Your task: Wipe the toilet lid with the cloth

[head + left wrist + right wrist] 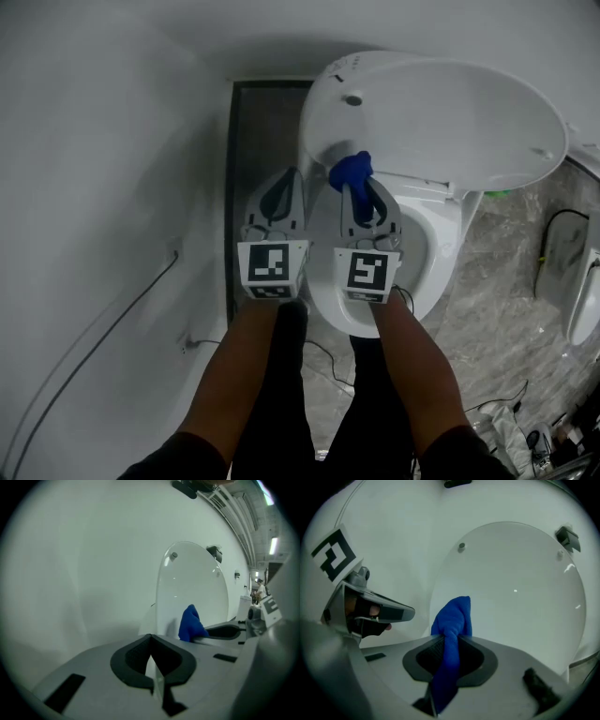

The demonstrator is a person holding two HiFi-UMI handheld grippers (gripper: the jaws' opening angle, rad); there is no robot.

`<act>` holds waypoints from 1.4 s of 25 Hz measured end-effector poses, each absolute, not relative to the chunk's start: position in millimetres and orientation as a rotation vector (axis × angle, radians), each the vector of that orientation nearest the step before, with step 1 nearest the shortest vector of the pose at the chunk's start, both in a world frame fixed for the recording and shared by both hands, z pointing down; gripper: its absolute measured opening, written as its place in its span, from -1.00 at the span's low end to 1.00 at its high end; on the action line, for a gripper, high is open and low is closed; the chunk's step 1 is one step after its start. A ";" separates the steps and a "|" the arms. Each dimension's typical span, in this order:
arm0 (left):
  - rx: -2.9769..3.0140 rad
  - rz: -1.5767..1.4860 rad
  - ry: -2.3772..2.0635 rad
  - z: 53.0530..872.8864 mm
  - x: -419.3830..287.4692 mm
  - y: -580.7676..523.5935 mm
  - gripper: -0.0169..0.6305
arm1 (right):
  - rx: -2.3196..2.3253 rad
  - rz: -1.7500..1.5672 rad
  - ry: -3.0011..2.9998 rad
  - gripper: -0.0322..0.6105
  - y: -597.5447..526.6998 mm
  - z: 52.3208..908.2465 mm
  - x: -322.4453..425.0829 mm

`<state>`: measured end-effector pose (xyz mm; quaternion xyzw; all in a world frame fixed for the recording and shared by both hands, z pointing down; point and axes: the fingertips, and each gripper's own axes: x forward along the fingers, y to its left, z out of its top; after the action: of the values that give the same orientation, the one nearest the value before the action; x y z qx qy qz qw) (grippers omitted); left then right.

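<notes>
The toilet lid [441, 112] stands raised, its white inner face turned toward both grippers. Left of the lid, a narrow dark floor strip [246, 141] separates it from the white wall [94, 141]. Right of the lid lies open marbled floor [511, 272].

The cloth [452, 620] is blue, bunched into a twisted wad whose tip stands up ahead of the jaws. The right gripper [450, 641] pinches it, pads pressed on the fabric. The wad sits just before the lid's lower edge; contact cannot be confirmed.

The left gripper [150, 639] is off the lid's lower left edge, jaws pressed together with nothing between them.
</notes>
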<state>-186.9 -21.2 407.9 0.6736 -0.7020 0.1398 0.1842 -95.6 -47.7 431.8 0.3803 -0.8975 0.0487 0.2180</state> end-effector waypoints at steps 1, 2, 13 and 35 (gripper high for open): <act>1.891 0.400 -1.986 408.9 -195.2 -17.8 -0.92 | 1.050 0.136 -2.492 -0.69 -47.9 433.6 -105.6; 1.883 0.400 -1.992 410.2 -201.9 -15.7 -0.92 | 1.052 0.135 -2.496 -0.69 -49.6 434.8 -113.7; 1.880 0.352 -1.981 419.6 -209.5 -28.3 -0.92 | 1.106 0.174 -2.458 -0.69 -66.4 458.5 -140.0; 1.997 0.414 -1.764 437.3 -51.7 -51.7 -0.92 | 1.561 0.285 -2.110 -0.69 -142.7 488.1 130.8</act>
<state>-51.7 -51.7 437.3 0.7224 -0.6380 0.1497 0.2205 130.8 -142.7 488.1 0.5727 -0.7742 0.1045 0.2484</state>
